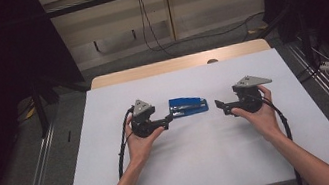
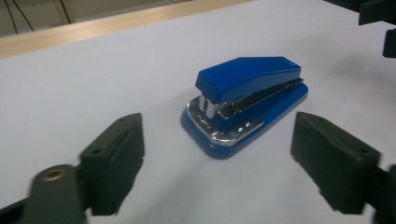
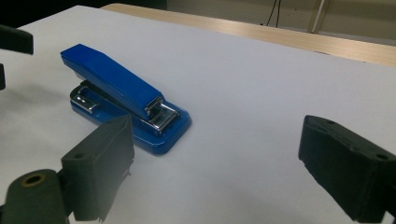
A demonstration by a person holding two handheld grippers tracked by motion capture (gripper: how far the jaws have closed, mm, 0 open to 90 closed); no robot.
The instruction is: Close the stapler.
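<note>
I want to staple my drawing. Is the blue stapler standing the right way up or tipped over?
Right way up. The blue stapler sits flat on its base on the white table, its top arm above, lowered over the metal part.

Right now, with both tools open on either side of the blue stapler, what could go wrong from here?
1. The stapler lies loose on the smooth white table; a one-sided nudge from the left tool may slide or spin it.
2. Its sloped, glossy top could slip out of a grip.
3. The right tool points at the same stapler, so both tools closing in might collide.
</note>
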